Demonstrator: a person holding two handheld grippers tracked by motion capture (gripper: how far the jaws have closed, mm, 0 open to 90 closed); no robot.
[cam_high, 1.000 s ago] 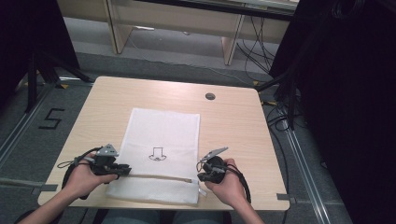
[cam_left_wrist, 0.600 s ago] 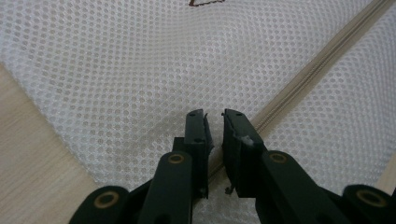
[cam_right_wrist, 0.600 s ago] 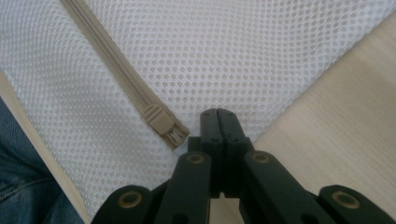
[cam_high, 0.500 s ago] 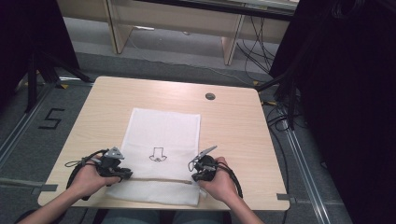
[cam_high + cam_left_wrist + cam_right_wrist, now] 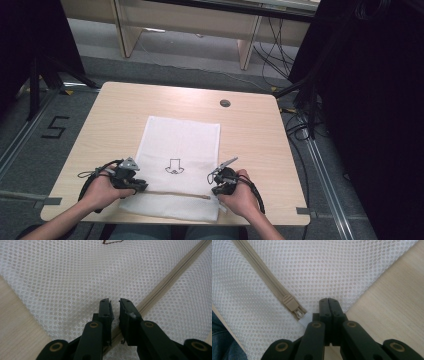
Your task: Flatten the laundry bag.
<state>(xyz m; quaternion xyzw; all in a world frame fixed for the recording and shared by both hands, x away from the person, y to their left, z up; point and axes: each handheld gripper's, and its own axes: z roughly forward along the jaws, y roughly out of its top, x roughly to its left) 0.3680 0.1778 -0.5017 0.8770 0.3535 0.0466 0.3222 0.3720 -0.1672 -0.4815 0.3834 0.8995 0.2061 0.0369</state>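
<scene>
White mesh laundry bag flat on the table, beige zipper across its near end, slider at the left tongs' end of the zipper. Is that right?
One point is wrong: the slider sits at the right tongs end of the zipper, as the right gripper view shows. The white mesh bag does lie flat on the table, zipper across its near end.

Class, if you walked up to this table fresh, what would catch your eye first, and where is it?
First, the white mesh zip bag lying flat at the near middle of the light wooden table, with a small dark outline drawing on it. Next, its beige zipper across the near end, the left gripper at one end and the shut right gripper by the beige slider.
</scene>
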